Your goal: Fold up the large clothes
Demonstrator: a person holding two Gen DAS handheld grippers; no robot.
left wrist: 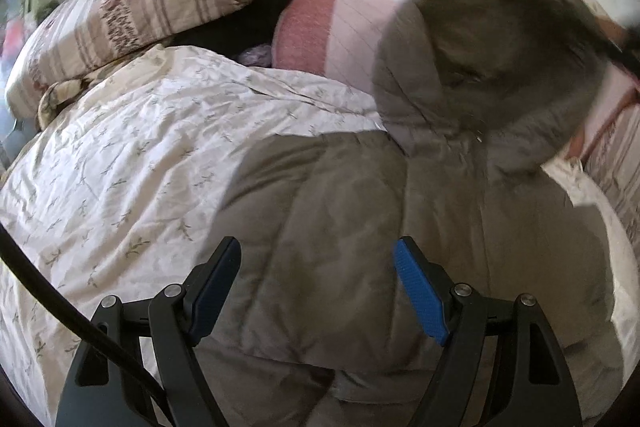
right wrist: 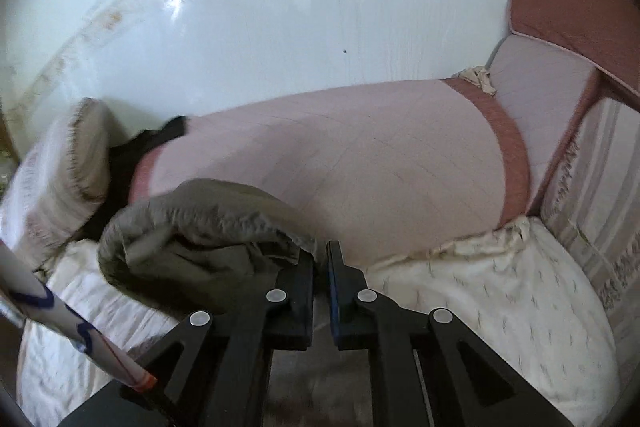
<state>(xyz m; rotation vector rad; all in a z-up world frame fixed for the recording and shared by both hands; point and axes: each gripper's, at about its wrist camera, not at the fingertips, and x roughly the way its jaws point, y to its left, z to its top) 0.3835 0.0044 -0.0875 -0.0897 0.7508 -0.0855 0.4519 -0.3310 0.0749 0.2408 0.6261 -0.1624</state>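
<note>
My left tongs [left wrist: 316,291] gape wide over the grey-brown padded quilted jacket [left wrist: 360,227], spread on the cream sprigged bed quilt [left wrist: 120,167] for folding | my right tongs [right wrist: 320,267] pinch its raised edge to carry it over | lifted part blurred; black garment [left wrist: 240,23] beyond half hidden.

A grey-brown quilted jacket [left wrist: 360,211] lies spread on the floral bedsheet [left wrist: 120,155], its body puffed and creased near the camera. Its hood [left wrist: 480,59] is lifted, blurred, at the far right; in the right wrist view a bunched fold [right wrist: 192,227] hangs raised.
</note>
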